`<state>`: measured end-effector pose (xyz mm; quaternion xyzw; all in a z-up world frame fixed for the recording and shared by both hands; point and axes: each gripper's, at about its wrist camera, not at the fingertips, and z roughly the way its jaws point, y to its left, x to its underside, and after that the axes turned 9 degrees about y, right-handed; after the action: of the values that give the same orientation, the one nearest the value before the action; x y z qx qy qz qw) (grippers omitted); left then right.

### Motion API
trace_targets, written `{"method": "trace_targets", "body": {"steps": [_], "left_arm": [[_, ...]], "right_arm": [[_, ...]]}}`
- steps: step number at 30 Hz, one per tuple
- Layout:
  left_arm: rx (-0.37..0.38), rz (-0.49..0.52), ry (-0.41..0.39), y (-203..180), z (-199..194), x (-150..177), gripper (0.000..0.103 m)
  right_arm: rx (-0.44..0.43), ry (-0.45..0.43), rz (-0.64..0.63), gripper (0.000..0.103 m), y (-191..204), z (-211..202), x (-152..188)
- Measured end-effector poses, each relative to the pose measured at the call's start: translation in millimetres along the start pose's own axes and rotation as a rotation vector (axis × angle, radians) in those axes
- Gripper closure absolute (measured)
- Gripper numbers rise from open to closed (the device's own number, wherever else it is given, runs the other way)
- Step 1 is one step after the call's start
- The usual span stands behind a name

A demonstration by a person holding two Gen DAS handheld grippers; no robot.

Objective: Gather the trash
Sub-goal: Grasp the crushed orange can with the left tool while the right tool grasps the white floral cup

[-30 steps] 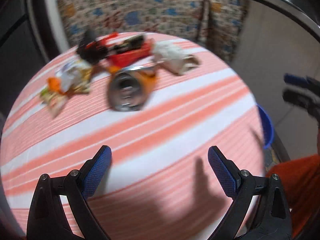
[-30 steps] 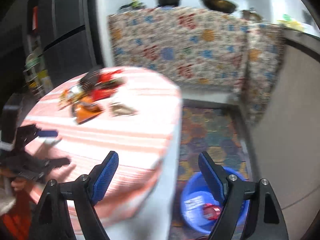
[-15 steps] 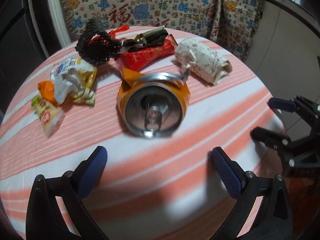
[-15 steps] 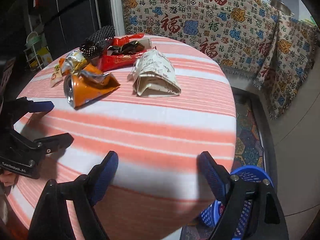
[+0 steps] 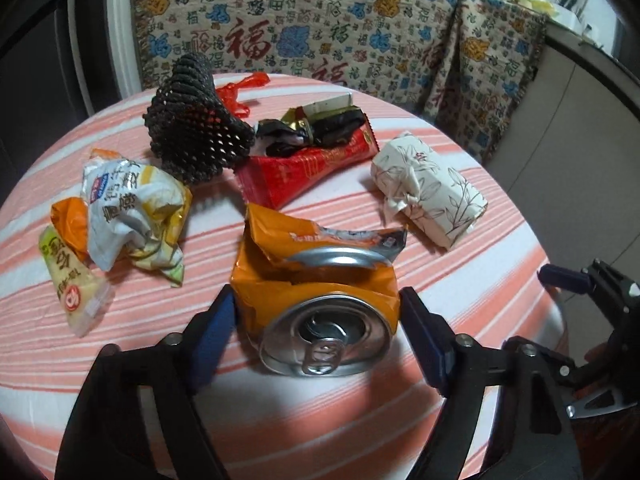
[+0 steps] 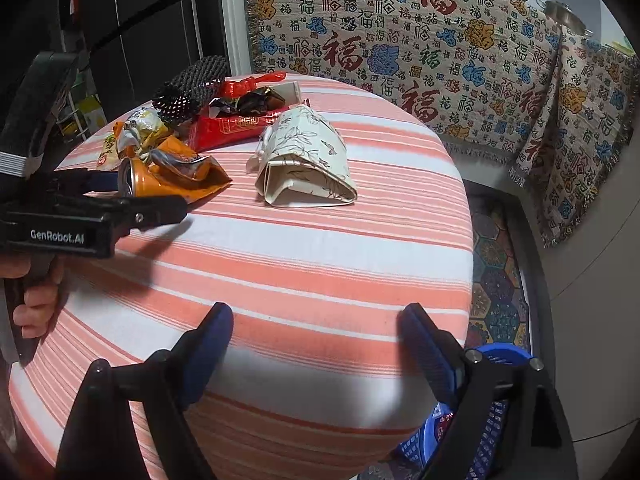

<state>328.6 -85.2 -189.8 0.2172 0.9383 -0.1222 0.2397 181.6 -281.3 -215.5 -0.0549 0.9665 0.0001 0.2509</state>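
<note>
While its jaws are closing, the left gripper (image 5: 316,320) brackets the crushed orange aluminium drink can (image 5: 320,280); the blue pads sit right at the can's two sides, and whether they already press on it cannot be told. The can lies on its side on the round table with the orange-and-white striped cloth (image 5: 460,272), pull-tab end facing the camera. A person's hand (image 6: 38,300) holds this gripper's handle at the left edge of the right wrist view.

The right gripper (image 6: 316,344) hangs over the near part of the table with its jaws wide and nothing between them, well apart from the litter.

Just beyond the can lies a red foil snack wrapper (image 5: 308,168) with a crumpled black-and-gold wrapper (image 5: 316,128) on top. To the right of these sits a white paper packet printed with grey leaves (image 5: 430,192), clear of the can. To the left is a crumpled white-and-yellow snack bag (image 5: 132,208), touching a small pale green sachet (image 5: 70,280). Behind stands a black foam mesh sleeve (image 5: 196,120), with a scrap of red plastic (image 5: 240,88) past it.

A blue plastic basket (image 6: 472,428) sits on the floor beside the table, low right, partly hidden by the right gripper's finger. A patterned woven throw (image 6: 400,40) with red characters hangs behind the table.
</note>
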Motion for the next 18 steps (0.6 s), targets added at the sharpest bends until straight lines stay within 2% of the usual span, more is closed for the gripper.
{"method": "trace_targets", "body": {"steps": [2, 8, 13, 16, 18], "left_arm": [[0.014, -0.007, -0.007, 1.8, -2.5, 2.6, 0.027], [0.019, -0.036, -0.02, 9.7, -15.7, 19.7, 0.029], [0.008, -0.056, -0.019, 13.9, -21.9, 30.0, 0.03], [0.003, -0.053, -0.023, 14.9, -24.5, 34.5, 0.031], [0.003, -0.054, -0.026, 14.8, -25.9, 36.0, 0.031]], "right_arm": [[-0.001, 0.003, 0.002, 0.013, -0.9, 0.0, -0.4], [-0.022, 0.007, 0.051, 0.014, -11.0, -4.0, -12.6], [-0.081, -0.042, 0.145, 0.014, -32.4, -5.9, -47.9], [-0.118, -0.048, 0.138, 0.014, -29.2, 1.9, -74.5], [-0.108, -0.051, 0.126, 0.014, -21.1, 9.3, -89.2]]}}
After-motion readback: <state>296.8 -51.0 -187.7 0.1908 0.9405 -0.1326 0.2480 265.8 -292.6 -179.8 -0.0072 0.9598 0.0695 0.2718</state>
